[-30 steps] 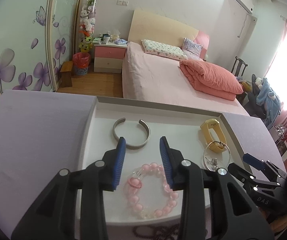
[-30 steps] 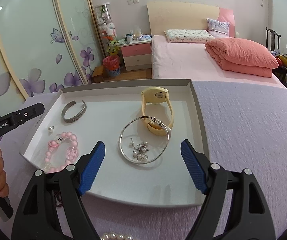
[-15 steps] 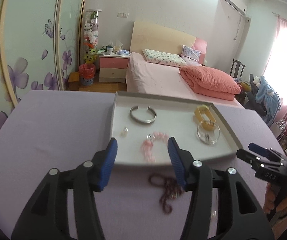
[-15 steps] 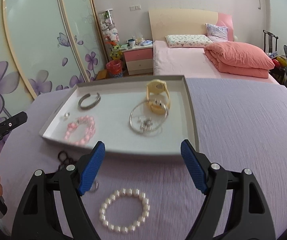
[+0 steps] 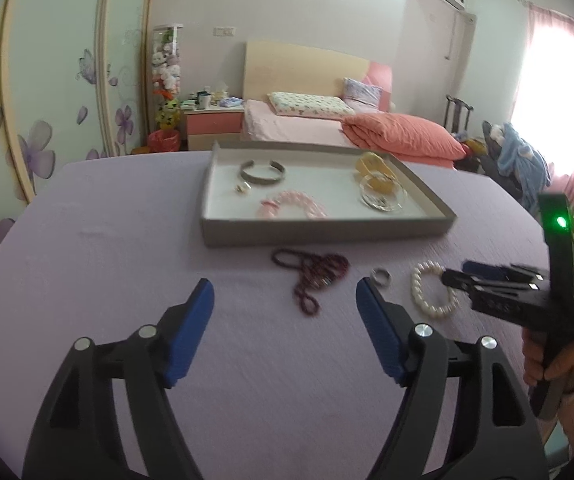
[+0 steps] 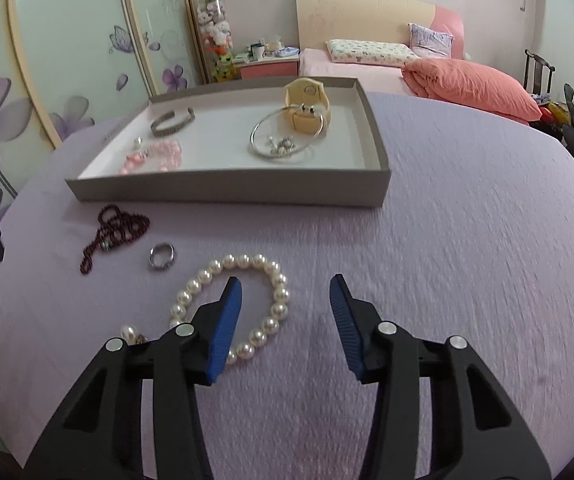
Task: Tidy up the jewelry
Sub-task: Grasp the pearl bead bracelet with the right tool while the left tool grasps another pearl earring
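lavender cloth (image 6: pixel 467 248) covers the table in a bedroom with a pink bed behind it. on the cloth sits the grey tray (image 6: pixel 231 190), the landmark for the rest. inside the tray lie a silver cuff (image 6: pixel 173 121), a pink bead bracelet (image 6: pixel 153 157), a thin silver bangle (image 6: pixel 287 136) and a yellow watch (image 6: pixel 307 102). just in front of the tray's near wall, on the cloth, lies a dark red bead strand (image 5: pixel 313 274); a little further out from the tray sit a small silver ring (image 6: pixel 162 256) and a white pearl bracelet (image 6: pixel 231 304). the left gripper (image 5: pixel 285 300) hangs in front of the tray with its jaws just opened wide, nothing between them. the right gripper (image 6: pixel 285 294) is above the pearl bracelet, its jaws just narrowed yet not pressing anything: one blue pad overlaps the bracelet's loop in the picture, and contact cannot be told.
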